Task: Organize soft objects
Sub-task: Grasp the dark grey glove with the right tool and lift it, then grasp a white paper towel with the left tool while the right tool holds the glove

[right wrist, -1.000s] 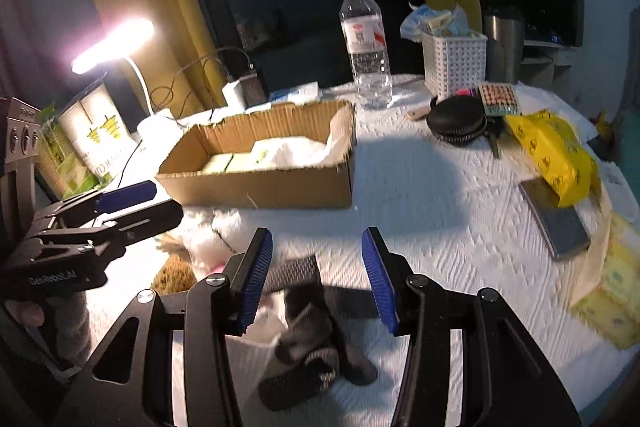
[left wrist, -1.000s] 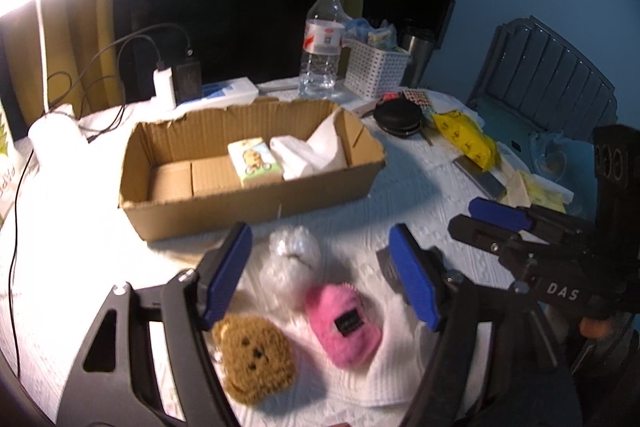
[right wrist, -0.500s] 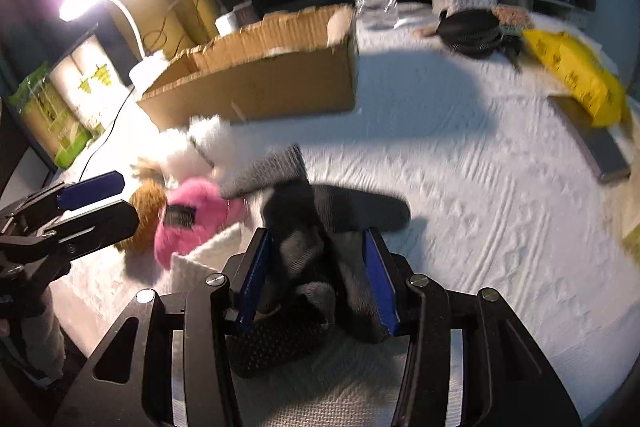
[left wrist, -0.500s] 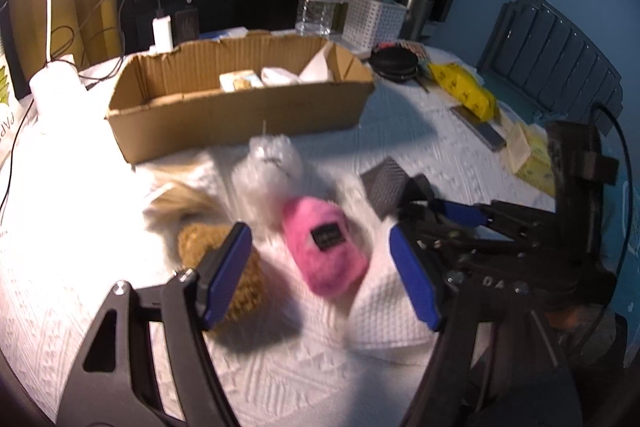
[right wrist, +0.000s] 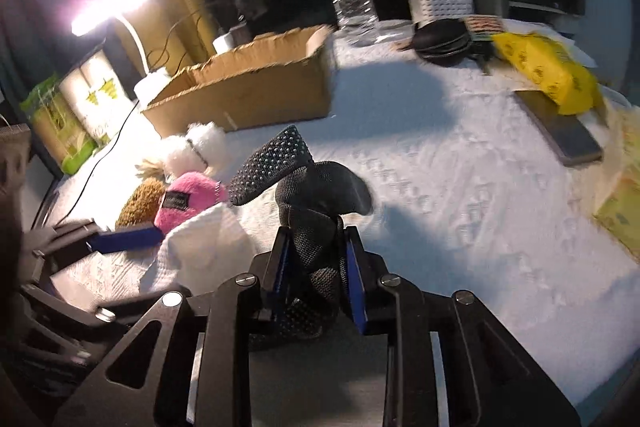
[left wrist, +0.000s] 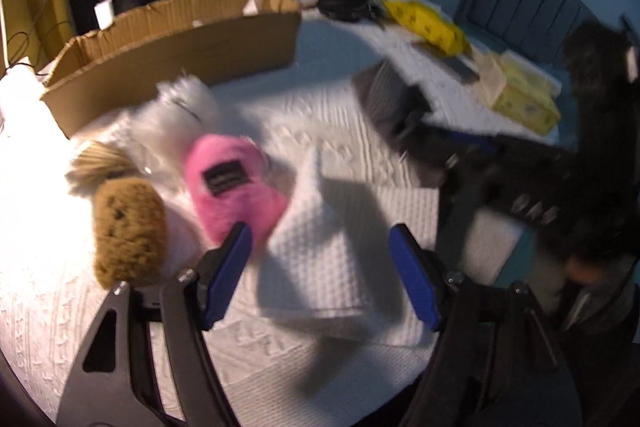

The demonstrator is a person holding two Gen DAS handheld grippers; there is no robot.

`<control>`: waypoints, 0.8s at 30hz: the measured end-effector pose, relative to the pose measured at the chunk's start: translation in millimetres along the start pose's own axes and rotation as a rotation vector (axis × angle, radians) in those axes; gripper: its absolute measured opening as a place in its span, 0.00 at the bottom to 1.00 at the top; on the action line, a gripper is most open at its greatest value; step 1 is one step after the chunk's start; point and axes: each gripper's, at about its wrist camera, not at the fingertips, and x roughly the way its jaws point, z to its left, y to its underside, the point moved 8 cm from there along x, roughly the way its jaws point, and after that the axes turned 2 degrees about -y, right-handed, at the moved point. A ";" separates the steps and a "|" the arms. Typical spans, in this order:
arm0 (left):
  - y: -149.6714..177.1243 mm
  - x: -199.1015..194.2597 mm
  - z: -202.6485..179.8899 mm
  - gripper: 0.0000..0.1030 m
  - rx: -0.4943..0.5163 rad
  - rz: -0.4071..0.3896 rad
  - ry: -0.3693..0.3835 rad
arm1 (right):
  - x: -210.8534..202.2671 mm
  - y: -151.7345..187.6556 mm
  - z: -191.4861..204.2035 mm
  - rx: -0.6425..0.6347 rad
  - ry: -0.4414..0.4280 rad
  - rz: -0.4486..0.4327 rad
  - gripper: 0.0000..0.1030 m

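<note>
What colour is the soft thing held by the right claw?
Dark grey sock, with pale dots on one part; clearest in the right wrist view.

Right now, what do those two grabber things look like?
Both are black frames with triangle-shaped holes and silver screws. The left gripper and the right gripper each have two jaws lined with bright blue pads. In the left wrist view, the right gripper's side carries blurry white letters.

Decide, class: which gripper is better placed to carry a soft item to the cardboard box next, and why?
Right. The right gripper is already shut on the dark glove, with open table ahead toward the cardboard box. The left gripper is open, holding nothing, around the white cloth.
</note>
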 end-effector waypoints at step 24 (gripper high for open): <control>7.3 13.6 -44.0 0.25 0.200 -0.014 0.052 | -48.1 -3.1 -42.3 0.066 0.048 -0.090 0.27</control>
